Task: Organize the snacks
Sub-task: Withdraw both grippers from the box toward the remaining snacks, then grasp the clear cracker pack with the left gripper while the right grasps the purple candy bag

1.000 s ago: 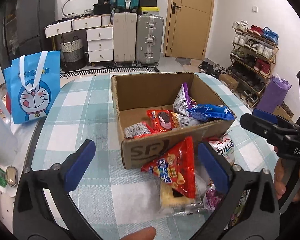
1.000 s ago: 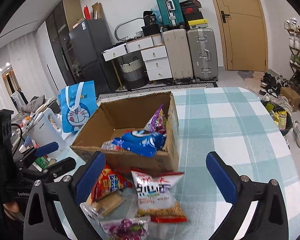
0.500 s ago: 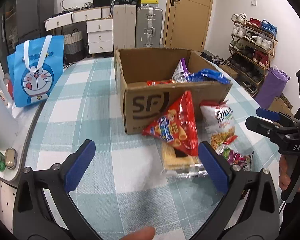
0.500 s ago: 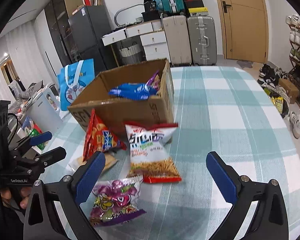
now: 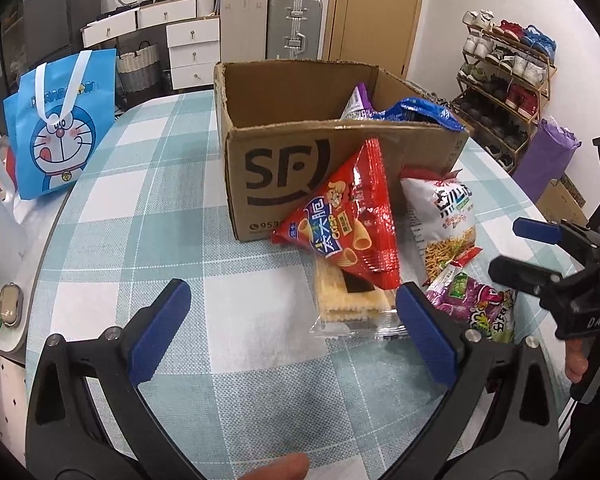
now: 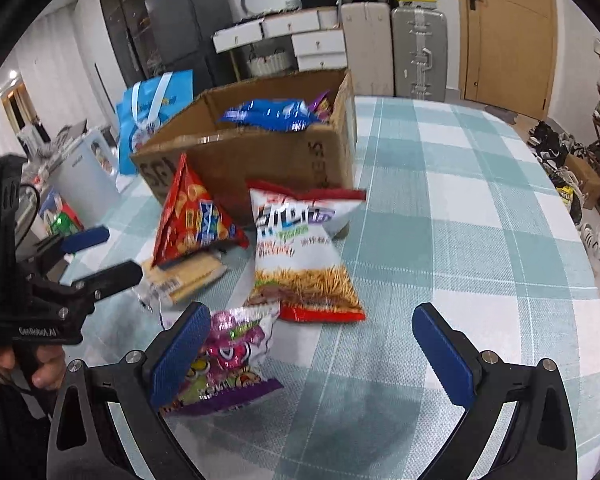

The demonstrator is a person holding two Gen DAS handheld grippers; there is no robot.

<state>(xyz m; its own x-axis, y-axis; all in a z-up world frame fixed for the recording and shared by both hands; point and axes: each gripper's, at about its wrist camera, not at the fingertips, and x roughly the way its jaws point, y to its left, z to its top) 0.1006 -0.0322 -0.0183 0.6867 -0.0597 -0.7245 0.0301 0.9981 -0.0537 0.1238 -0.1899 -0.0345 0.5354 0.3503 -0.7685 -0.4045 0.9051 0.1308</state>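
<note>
Between the blue pads of the left tool (image 5: 292, 324), which are spread wide and hold nothing, only the checked cloth of the bench (image 5: 148, 216) is seen. Just beyond its right pad a clear-wrapped cracker pack (image 5: 350, 306) lies flat, and a red triangular crisp bag (image 5: 346, 224) is propped over the pack's far end, leaning against the near wall of the cardboard box (image 5: 268, 184). A blue packet (image 5: 418, 110) and a purple-edged packet (image 5: 354, 102) are seen inside the box at its right end.

The right tool (image 6: 312, 344) is likewise spread wide and empty. Its left pad is set just beside a purple candy bag (image 6: 224, 360) lying on the bench, though contact cannot be told. Farther off, a white noodle-snack bag (image 6: 304, 248) is laid with its top near the box's corner. At the far left of the bench a blue cartoon bag (image 5: 60, 120) is stood upright, well apart from the snacks.
</note>
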